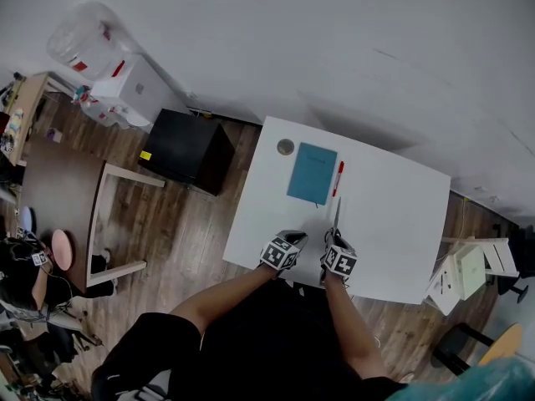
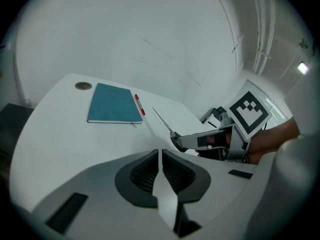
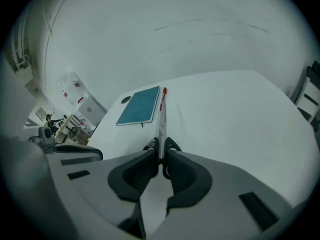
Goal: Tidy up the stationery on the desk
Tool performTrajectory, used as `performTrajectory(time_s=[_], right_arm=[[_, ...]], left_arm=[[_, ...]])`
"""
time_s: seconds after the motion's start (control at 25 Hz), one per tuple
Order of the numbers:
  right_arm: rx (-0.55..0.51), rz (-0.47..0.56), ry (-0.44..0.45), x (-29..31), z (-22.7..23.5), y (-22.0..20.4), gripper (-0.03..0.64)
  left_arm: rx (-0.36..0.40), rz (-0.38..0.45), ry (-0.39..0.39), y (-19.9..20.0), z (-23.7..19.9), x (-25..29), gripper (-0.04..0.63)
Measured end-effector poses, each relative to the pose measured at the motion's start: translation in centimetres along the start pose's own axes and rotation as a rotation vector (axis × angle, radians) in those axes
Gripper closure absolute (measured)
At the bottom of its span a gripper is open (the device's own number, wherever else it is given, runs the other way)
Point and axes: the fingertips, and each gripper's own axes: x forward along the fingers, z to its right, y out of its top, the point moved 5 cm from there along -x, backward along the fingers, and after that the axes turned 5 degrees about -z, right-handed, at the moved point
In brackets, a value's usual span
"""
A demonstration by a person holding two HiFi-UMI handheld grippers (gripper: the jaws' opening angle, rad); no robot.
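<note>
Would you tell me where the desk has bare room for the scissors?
The white desk is bare on its right half, beyond the red pen, and along the near left, between the blue notebook and the left gripper. Crowded: the far middle, where round disc, notebook and pen sit close together.

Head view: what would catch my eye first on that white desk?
The scissors clamped in the right gripper, blades pointing out across the desk. Just beyond them lies a teal notebook, with a red pen beside its right edge.
</note>
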Motion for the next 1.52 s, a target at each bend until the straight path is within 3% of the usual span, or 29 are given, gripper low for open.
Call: performTrajectory(time_s=[0.44,0.76,1.52], right_arm=[[0.033,0.002,-0.026,3.9,3.1,8.0,0.529],[0.081,-0.018,-0.054,7.1,4.1,11.7,0.529],[0.032,-0.039,-0.058,8.2,3.9,12.2,0.523]], left_arm=[[-0.067,0.037,0.007,5.0,0.4,3.7,0.568],[-0.120,0.031,0.044,5.3,-1.3,4.2,0.568],[-0.165,0.015,0.037,3.4,-2.8,3.1,0.568]])
